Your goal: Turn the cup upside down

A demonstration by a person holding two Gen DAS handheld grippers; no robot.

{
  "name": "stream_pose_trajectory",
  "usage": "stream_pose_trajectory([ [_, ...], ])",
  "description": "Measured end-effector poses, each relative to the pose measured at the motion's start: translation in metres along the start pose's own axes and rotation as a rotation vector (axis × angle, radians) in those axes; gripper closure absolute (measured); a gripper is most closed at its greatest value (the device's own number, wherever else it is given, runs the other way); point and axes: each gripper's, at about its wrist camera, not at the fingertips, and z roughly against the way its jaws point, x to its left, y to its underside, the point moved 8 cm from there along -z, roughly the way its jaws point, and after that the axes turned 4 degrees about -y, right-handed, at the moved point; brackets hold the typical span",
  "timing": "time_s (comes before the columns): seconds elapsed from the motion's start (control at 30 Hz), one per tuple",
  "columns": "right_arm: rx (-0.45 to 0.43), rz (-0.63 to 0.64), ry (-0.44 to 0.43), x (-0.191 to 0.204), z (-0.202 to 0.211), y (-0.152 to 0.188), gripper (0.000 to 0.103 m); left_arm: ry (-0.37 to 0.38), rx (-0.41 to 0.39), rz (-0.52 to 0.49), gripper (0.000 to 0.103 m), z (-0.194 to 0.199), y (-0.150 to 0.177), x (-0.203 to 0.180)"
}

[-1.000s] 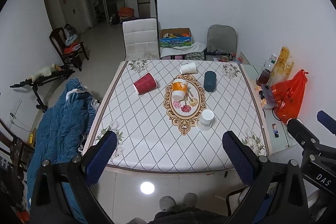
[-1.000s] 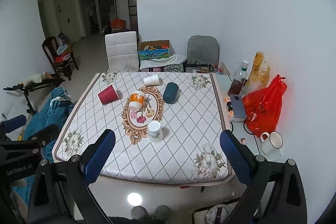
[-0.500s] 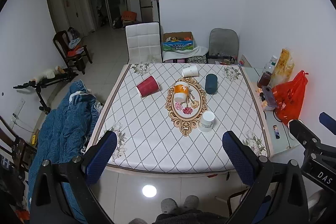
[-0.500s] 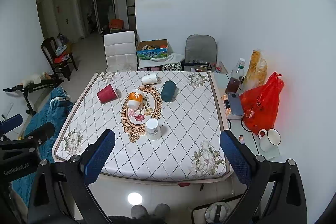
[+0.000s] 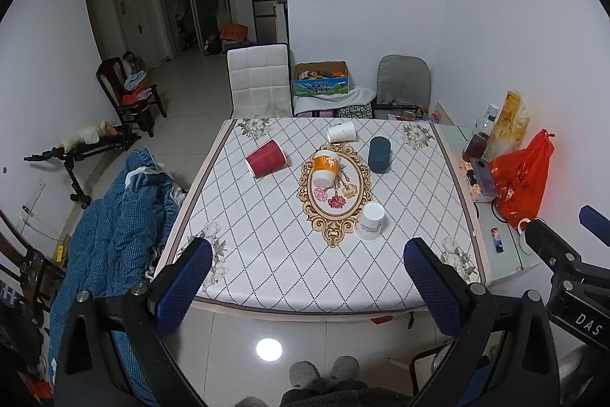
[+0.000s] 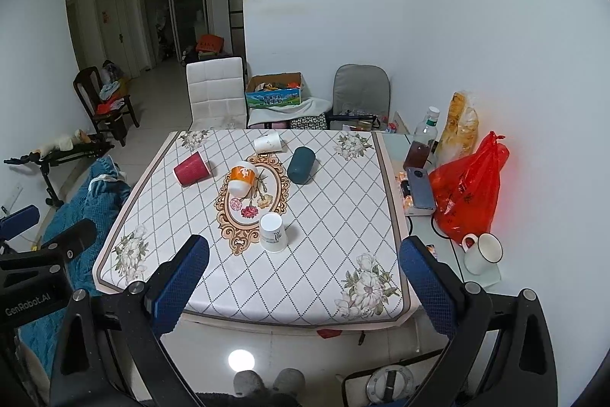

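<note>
Cups (image 5: 265, 158) lie on the table, far beyond both open fingers (image 5: 183, 287).

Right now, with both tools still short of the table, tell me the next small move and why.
Probably bring the right tool forward toward the orange-and-white cup lying on its side at the table centre. Both tools are open and empty, held back from the near edge, and the white cup nearest you already stands upside down.
</note>
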Motion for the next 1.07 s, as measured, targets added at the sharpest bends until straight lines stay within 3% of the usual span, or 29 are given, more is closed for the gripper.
stream_pose_trajectory([
  [1.07,-0.001,-0.021,-0.022,-0.011,0.022,0.011,0.001,-0.005,-0.014,-0.011,0.0,0.022,0.002,-0.002],
])
